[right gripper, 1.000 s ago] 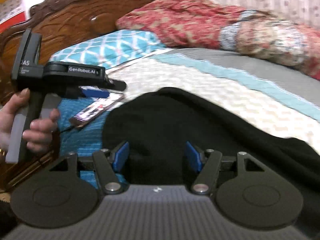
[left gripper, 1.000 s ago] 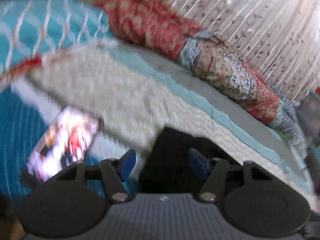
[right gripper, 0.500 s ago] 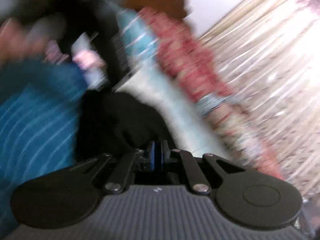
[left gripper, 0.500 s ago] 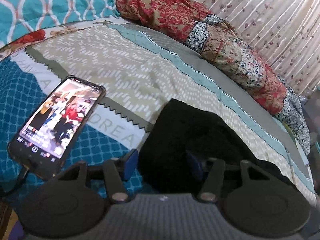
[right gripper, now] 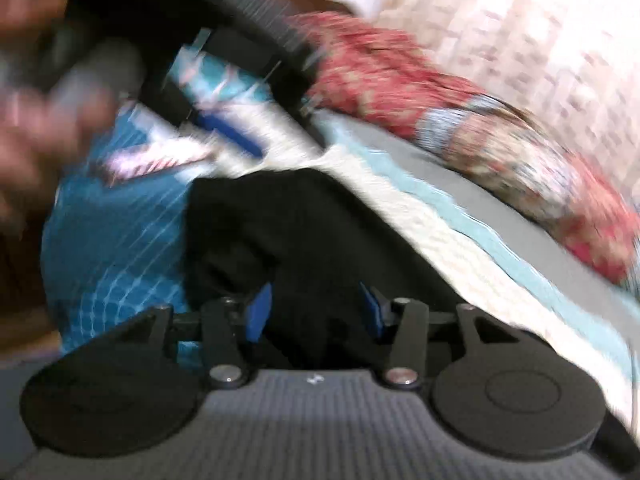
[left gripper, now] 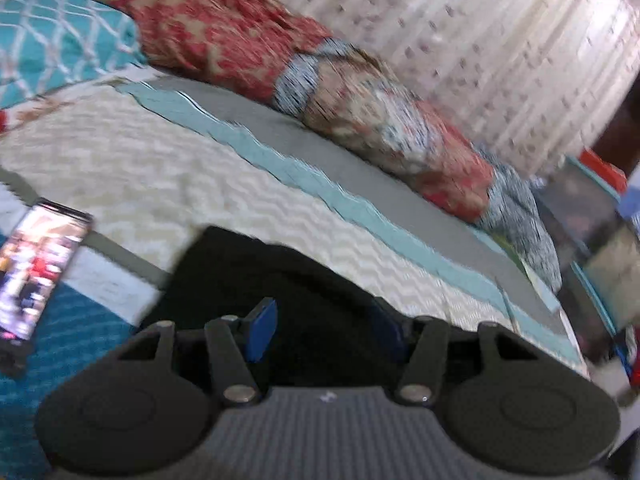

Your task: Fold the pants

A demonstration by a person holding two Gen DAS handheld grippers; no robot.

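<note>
Pants (left gripper: 280, 280): black heap, edges unclear.
L gripper (left gripper: 324, 330): I see jaws apart.
R gripper (right gripper: 312, 308): apart too.
Risk: I snag phone (left gripper: 36, 276).

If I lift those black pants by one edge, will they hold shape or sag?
The black pants will probably sag: they already lie in soft bunched folds. They look light, so one pair of tongs should carry an edge. The open right tongs would likely need a firm pinch, or the cloth may slip.

A bed (left gripper: 120, 168) with a cream, teal and grey cover. On it lie black pants (left gripper: 280, 280), a lit phone (left gripper: 36, 268), a teal pillow (left gripper: 60, 40) and a red patterned quilt (left gripper: 240, 44).
</note>
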